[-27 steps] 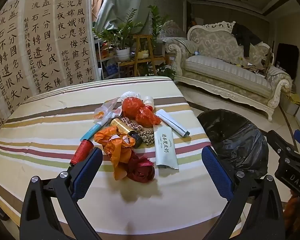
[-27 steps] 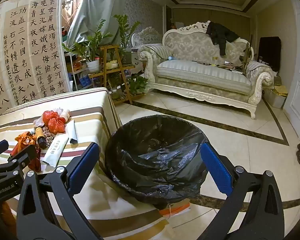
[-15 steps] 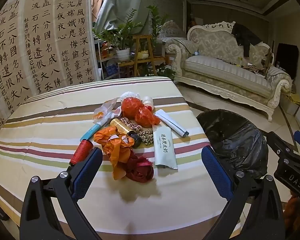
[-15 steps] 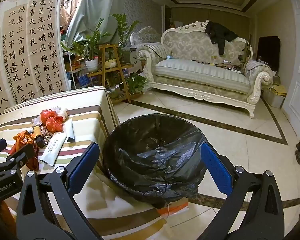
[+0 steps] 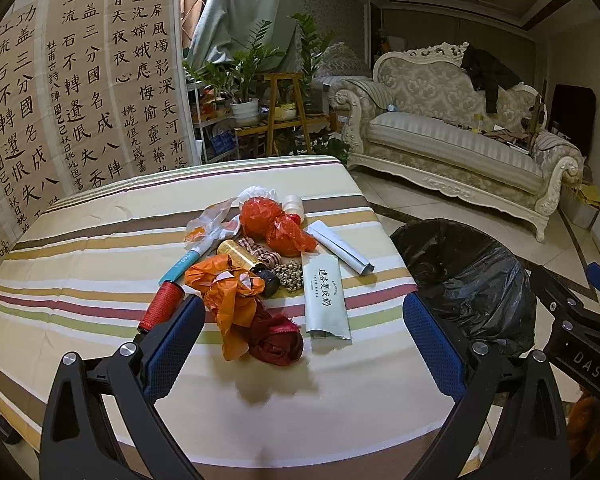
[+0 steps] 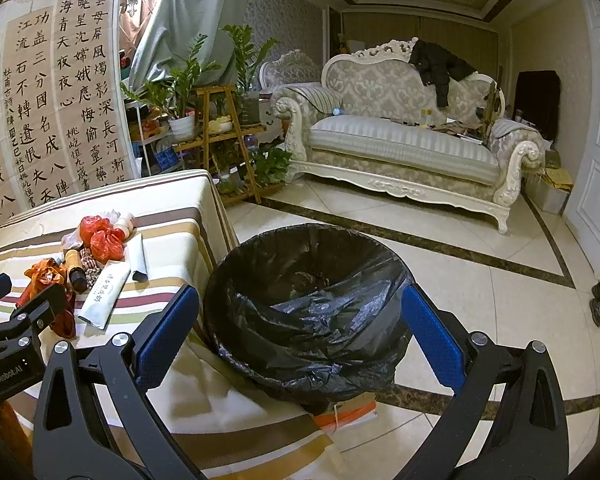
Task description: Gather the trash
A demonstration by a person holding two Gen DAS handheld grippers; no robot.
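Observation:
A pile of trash lies on the striped table (image 5: 80, 264): orange plastic wrap (image 5: 230, 292), a dark red cloth wad (image 5: 278, 340), a red plastic bag (image 5: 276, 224), a pale green packet (image 5: 326, 300), a gold bottle (image 5: 246, 262), a red spool (image 5: 162, 304) and a rolled paper tube (image 5: 340, 246). My left gripper (image 5: 304, 340) is open and empty, just in front of the pile. My right gripper (image 6: 300, 332) is open and empty above the black-lined bin (image 6: 308, 304), which stands beside the table's right edge (image 5: 464, 280).
A cream sofa (image 6: 404, 148) stands across the tiled floor (image 6: 480, 280). Potted plants on a wooden stand (image 6: 224, 128) are behind the table. Calligraphy sheets (image 5: 80, 80) hang at the left. The pile shows at the left of the right wrist view (image 6: 96, 264).
Both grippers have shifted only slightly; the pile sits a touch higher in the left view. Nothing was taken or released.

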